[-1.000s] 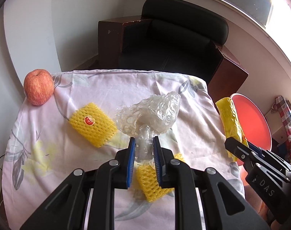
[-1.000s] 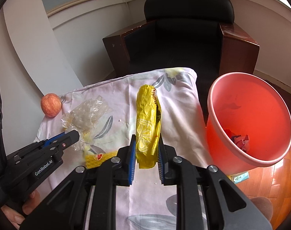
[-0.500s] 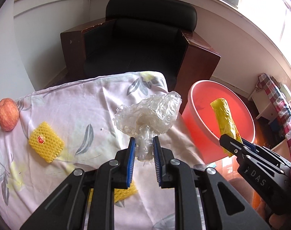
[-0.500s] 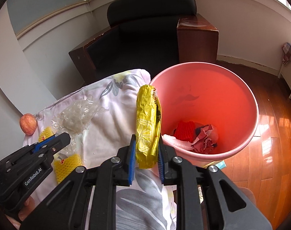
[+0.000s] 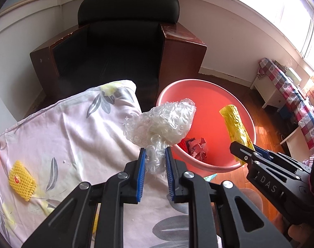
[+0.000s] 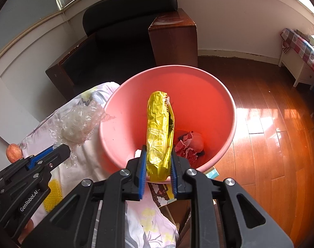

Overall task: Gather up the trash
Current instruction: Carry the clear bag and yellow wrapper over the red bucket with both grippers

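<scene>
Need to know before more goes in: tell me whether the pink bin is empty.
Not empty: the pink bin already has crumpled red scraps at its bottom.

Crumpled bubble wrap (image 5: 163, 122) and a yellow wrapper (image 6: 160, 136) hang above the pink bin (image 6: 217, 95).

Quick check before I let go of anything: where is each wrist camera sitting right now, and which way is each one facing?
Left wrist: behind the left gripper, looking down along its fingers, shut on bubble wrap at the table's edge; the right gripper shows at right.
Right wrist: behind the right gripper, looking down into the pink bin, shut on a yellow wrapper; the left gripper shows at left.
Shared: bin, table, armchair, both pieces of trash.
</scene>
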A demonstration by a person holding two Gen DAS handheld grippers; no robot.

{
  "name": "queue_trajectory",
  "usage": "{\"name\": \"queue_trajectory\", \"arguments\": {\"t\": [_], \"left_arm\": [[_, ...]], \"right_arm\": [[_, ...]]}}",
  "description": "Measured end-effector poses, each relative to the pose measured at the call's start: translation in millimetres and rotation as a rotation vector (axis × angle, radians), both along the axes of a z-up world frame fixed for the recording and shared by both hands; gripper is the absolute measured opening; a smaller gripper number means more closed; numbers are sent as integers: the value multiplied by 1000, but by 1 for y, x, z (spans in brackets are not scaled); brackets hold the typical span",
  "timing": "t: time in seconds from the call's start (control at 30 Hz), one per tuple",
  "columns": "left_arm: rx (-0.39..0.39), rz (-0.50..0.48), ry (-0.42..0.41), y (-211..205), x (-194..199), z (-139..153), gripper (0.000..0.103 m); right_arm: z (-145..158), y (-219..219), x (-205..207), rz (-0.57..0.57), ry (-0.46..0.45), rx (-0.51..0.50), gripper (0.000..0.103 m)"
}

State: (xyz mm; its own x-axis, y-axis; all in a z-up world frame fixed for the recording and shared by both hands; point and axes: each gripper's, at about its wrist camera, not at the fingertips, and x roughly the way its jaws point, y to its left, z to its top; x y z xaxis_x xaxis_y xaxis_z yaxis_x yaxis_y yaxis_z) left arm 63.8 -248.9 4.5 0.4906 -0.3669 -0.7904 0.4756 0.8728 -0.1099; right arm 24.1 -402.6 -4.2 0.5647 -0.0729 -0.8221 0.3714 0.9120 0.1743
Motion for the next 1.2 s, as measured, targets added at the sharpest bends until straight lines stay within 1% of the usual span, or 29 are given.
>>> {"name": "queue_trajectory", "arguments": {"t": [0.17,0.7,0.93,1.2], "left_arm": [[14,-22,25,-12,4,-6,18],[66,-96,30,-41,10,-12,18],[86,-138,56,-58,17,-15,18],[105,-159,66,-70,19,-17,21]], "right_arm": [[-5,-10,4,-24,12,6,20],[-14,-29,15,-57,46,36,20],[-15,-36,20,-67,59,28,20],[-18,-38,22,-71,70,35,20]]}}
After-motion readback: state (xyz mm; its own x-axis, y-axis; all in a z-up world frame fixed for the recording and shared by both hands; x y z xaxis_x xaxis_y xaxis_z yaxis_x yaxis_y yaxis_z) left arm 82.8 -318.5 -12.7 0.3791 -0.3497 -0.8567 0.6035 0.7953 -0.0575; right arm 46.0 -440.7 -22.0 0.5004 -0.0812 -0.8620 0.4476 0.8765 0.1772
